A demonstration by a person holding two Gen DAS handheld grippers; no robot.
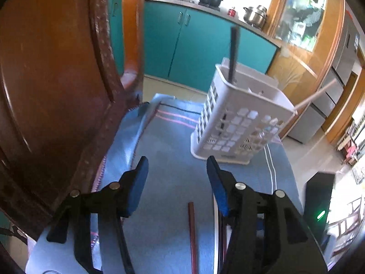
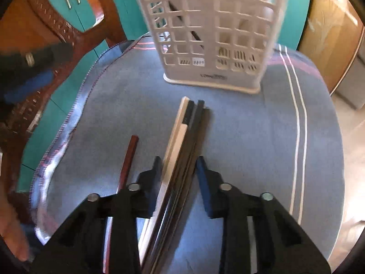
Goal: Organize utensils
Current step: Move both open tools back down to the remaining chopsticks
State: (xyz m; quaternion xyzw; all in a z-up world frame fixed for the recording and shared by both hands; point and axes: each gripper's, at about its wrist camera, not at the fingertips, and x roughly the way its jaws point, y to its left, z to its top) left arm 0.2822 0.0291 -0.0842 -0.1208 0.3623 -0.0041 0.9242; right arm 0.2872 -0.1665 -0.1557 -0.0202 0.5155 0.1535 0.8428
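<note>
A white slotted utensil holder point(image 1: 237, 118) stands on the blue tablecloth point(image 1: 168, 141), with a dark chopstick point(image 1: 233, 54) and a pale one point(image 1: 317, 96) sticking out of it. It also shows in the right wrist view point(image 2: 212, 29). My left gripper point(image 1: 176, 171) is open and empty, short of the holder; a reddish chopstick point(image 1: 192, 230) lies below it. My right gripper point(image 2: 178, 166) is open, its fingers either side of a bundle of white and dark chopsticks point(image 2: 184, 137) lying on the cloth. The reddish chopstick point(image 2: 127, 162) lies left of the bundle.
A brown wooden chair point(image 1: 57, 80) stands close on the left of the table. Teal kitchen cabinets point(image 1: 194, 41) with pots on the counter are behind. The cloth-covered table's edge point(image 2: 337, 159) curves away on the right. The left gripper shows blurred at the far left of the right wrist view point(image 2: 29, 80).
</note>
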